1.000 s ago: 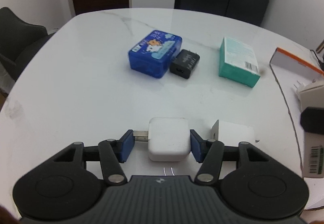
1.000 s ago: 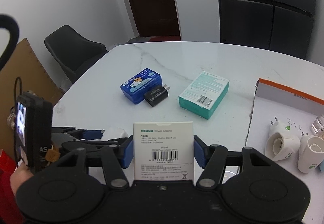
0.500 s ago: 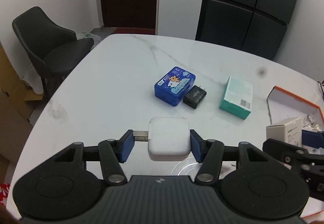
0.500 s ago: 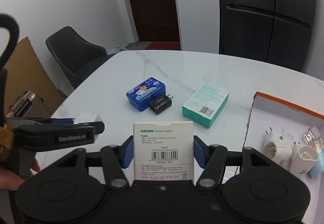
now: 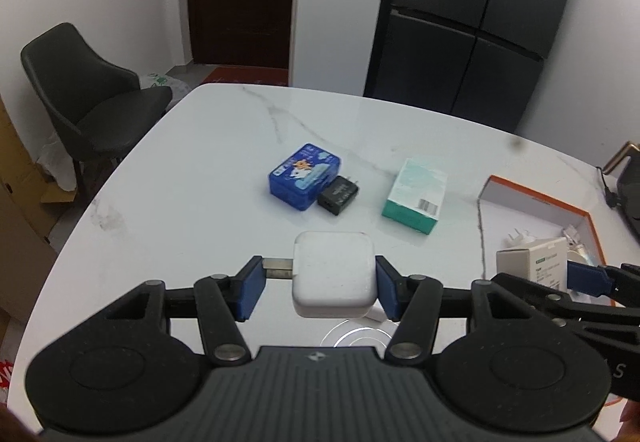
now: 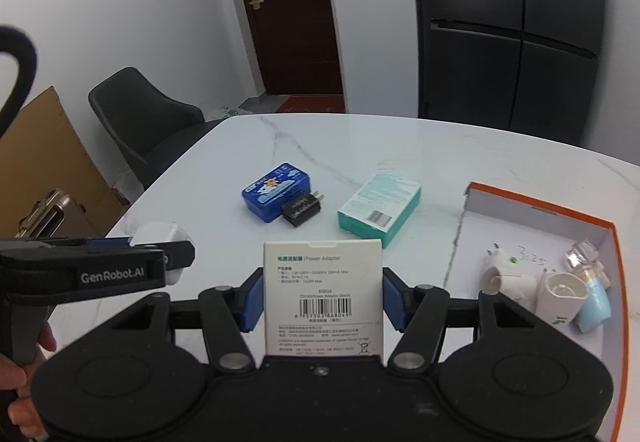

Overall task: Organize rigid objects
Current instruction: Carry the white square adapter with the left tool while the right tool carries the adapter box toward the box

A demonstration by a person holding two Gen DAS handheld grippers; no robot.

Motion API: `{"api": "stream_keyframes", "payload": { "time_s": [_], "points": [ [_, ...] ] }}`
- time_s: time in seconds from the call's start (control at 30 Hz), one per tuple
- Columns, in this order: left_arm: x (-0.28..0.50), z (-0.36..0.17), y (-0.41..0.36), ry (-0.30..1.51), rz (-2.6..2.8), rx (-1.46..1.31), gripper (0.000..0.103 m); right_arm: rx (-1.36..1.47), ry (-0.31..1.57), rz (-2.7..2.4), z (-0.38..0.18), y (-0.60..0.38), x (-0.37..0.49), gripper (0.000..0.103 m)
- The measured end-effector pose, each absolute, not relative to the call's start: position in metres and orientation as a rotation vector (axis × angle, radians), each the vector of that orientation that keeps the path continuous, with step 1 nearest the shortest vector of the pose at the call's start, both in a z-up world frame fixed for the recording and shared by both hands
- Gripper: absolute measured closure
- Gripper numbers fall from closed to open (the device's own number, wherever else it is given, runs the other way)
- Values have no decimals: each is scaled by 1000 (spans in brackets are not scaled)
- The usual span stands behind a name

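Your left tongs are closed on a white square plastic charger block, its metal prongs against the left blue pad, held above the white marble worktop. Your right tongs are clamped on a white cardboard power-adapter box, barcode label facing the camera, also above the worktop. Further back on the worktop lie a blue plastic case with a cartoon print, a black plug adapter touching its right side, and a teal-and-white carton well apart to the right. An orange-rimmed white tray at the right holds 2 white plugs.
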State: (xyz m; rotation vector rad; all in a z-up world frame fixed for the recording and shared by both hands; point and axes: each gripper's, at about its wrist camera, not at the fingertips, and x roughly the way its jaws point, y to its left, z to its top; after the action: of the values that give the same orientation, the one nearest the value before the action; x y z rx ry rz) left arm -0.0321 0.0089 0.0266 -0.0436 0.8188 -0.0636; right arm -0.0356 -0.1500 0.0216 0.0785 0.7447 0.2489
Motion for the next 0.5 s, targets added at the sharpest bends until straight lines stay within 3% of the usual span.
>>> {"api": "stream_keyframes", "payload": {
  "time_s": [0.5],
  "points": [
    [-38,27,-16,808,-96,-17,45,122,766,194,18,-180,-48,32]
  ]
}}
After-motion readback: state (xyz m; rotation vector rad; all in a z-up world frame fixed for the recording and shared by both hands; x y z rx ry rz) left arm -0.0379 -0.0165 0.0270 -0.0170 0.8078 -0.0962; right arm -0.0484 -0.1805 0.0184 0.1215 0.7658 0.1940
